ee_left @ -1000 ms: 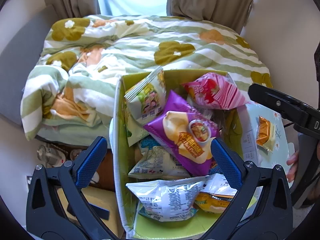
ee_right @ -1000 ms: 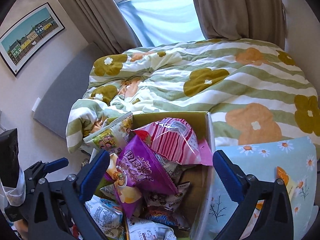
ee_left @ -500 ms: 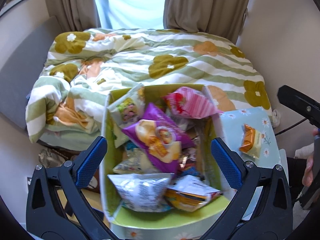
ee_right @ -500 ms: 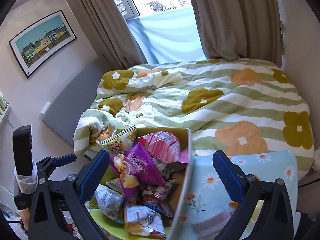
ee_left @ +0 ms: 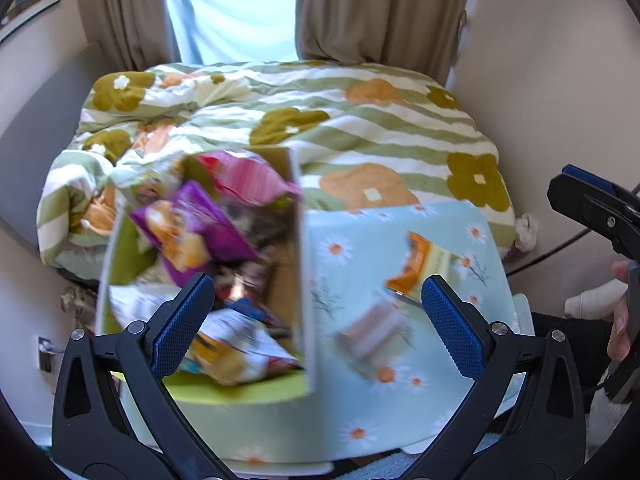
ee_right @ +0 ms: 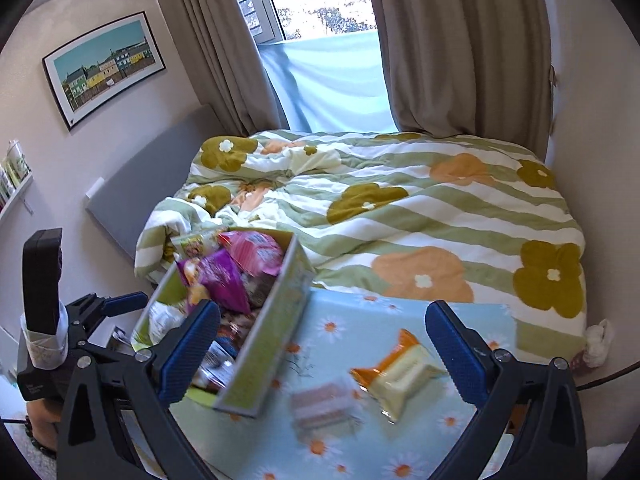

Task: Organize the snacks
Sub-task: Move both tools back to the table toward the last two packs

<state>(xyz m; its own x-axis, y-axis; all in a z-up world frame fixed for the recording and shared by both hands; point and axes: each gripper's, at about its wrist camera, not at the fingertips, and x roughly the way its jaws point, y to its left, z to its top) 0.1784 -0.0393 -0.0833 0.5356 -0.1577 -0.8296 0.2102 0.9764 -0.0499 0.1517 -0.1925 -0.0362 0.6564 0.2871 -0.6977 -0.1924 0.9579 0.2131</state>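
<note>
With both the left gripper and right gripper spread wide and holding nothing, bring the right one down squarely over the orange-and-white snack packet at 6 o'clock of the 2 loose packets, right of the snack box.

Left gripper spread wide, empty; right gripper likewise.
</note>
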